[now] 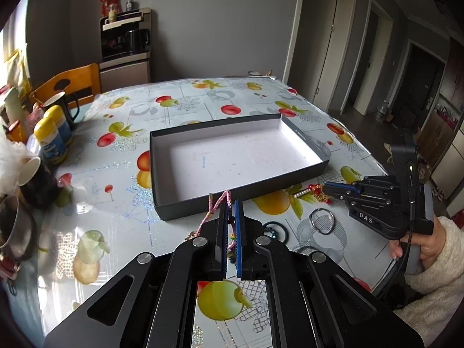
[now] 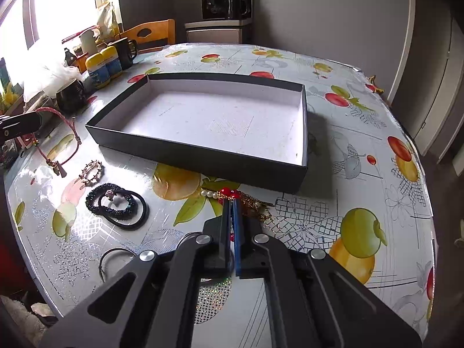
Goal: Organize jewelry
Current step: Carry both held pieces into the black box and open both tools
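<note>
Left wrist view: one shallow black cardboard box with white inside (image 1: 232,156) at centre. Left gripper (image 1: 230,211), lower centre, clamps one pink braided cord bracelet (image 1: 216,208), which hangs before the box's near wall.

Right wrist view: right gripper (image 2: 232,203) closed, seemingly pinching one red-bead, pearl and gold-chain piece (image 2: 229,193) below the box. Two dark hair ties (image 2: 116,203), one spiky ring bracelet (image 2: 91,171) lie left.

I see shallow black box (image 2: 203,156), white inside, empty, mid-table. Pink braided bracelet (image 2: 72,133) hangs lifted at left. Red-gold bead necklace (image 2: 232,194), black beaded bracelet (image 2: 111,200), hair tie (image 2: 139,217), silver ring (image 1: 322,220) lie before box.
</note>
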